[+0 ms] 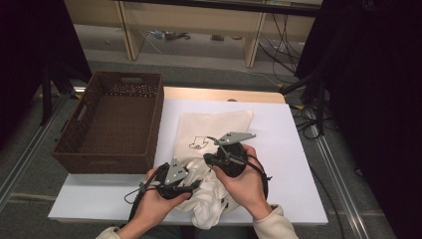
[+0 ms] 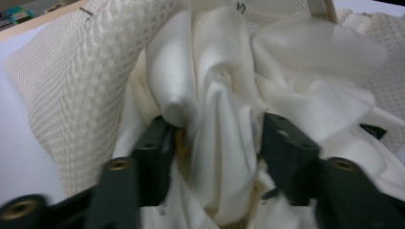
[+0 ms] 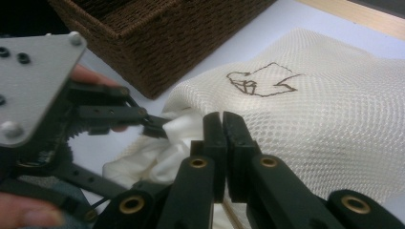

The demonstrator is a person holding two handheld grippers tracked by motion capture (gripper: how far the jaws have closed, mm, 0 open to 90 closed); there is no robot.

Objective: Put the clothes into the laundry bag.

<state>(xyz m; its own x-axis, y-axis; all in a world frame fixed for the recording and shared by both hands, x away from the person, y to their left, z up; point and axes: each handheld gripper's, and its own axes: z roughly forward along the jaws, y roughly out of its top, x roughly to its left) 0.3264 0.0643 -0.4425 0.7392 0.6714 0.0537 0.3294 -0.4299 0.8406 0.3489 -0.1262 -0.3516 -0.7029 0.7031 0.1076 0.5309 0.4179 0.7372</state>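
Observation:
A cream mesh bag [image 1: 219,124] with a dark line drawing lies on the white table top [image 1: 278,164]. A bunched white cloth [image 1: 209,199] spills from its near end. My left gripper [image 1: 196,183] stands open. A fold of the cloth [image 2: 224,95] rises between its jaws, with a small gap at the left pad [image 2: 160,143]. The mesh bag [image 2: 71,86] arches up at the left behind it. My right gripper [image 1: 209,157] is at the bag's mouth; its jaws [image 3: 222,129] are pressed together on the edge of the mesh bag [image 3: 325,119]. The left gripper [image 3: 155,125] reaches into the cloth [image 3: 162,152] beside it.
A brown wicker basket [image 1: 155,124] stands empty on the table's left side; its corner [image 3: 157,47] is close behind both grippers. Bare white table lies right of the bag. Dark stands and cables sit on the floor beyond the table's right edge.

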